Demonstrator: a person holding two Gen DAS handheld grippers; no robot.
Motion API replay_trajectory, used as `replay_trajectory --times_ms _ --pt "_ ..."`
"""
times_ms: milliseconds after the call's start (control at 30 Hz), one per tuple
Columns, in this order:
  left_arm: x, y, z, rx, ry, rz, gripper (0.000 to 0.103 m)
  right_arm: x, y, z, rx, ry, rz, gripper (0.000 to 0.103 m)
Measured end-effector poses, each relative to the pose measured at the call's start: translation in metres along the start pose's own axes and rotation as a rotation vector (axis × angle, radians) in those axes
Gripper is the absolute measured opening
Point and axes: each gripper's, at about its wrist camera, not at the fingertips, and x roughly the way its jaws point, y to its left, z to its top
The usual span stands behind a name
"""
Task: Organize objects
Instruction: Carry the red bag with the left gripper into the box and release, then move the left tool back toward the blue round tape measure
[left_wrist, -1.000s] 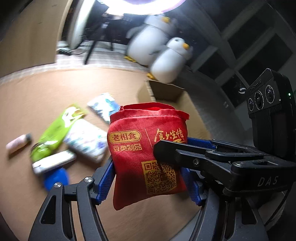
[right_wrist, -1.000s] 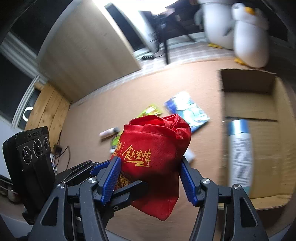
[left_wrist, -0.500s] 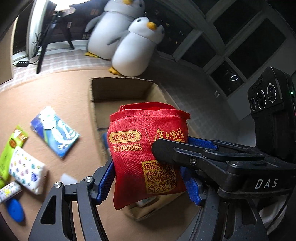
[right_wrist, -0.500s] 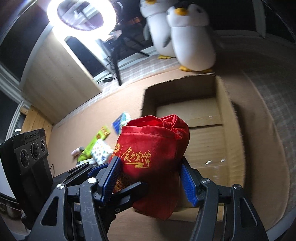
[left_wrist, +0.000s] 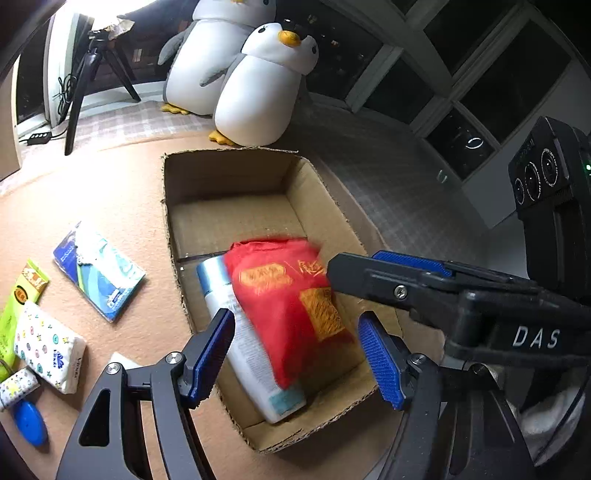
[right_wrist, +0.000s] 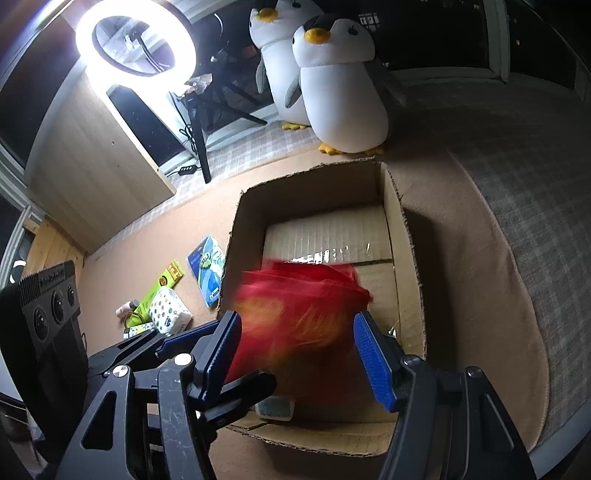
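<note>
Showing bottle (left_wrist: 243, 343) beside pouch (left_wrist: 291, 306)

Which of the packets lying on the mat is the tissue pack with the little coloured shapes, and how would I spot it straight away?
Start at the open cardboard box in front of the two plush penguins, then look to its left on the tan mat, past the blue and white flat packet. Just beyond lies the tissue pack, beside a bright green pouch. It alone is white and dotted with small coloured shapes.

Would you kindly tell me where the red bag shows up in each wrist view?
Left wrist: red bag, blurred, centre, between the pads, over the white bottle in the box.
Right wrist: red bag, blurred, lower centre.
Shared landmark: front penguin.
</note>
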Motion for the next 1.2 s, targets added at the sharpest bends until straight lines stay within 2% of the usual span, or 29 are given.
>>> replay_trajectory --times_ms 333,667,833,967,1200 --pt "-0.032 0.025 -0.012 -0.033 -0.032 0.036 0.073 -0.005 0.015 -0.003 -0.011 -0.028 0.029 0.061" --pt "-0.088 0.09 -0.042 -0.094 -0.051 0.072 0.073 -0.001 0.052 -0.023 0.006 -0.075 0.031 0.062" --pt "-0.118 0.132 -0.066 -0.136 -0.066 0.128 0.073 0.005 0.079 -0.034 -0.013 -0.081 0.038 0.062" --pt "-0.136 0.169 -0.09 -0.199 -0.073 0.19 0.073 0.013 0.101 -0.044 -0.042 -0.068 0.056 0.068" --pt "-0.142 0.211 -0.129 -0.288 -0.064 0.266 0.073 0.025 0.13 -0.068 -0.095 -0.034 0.035 0.069"
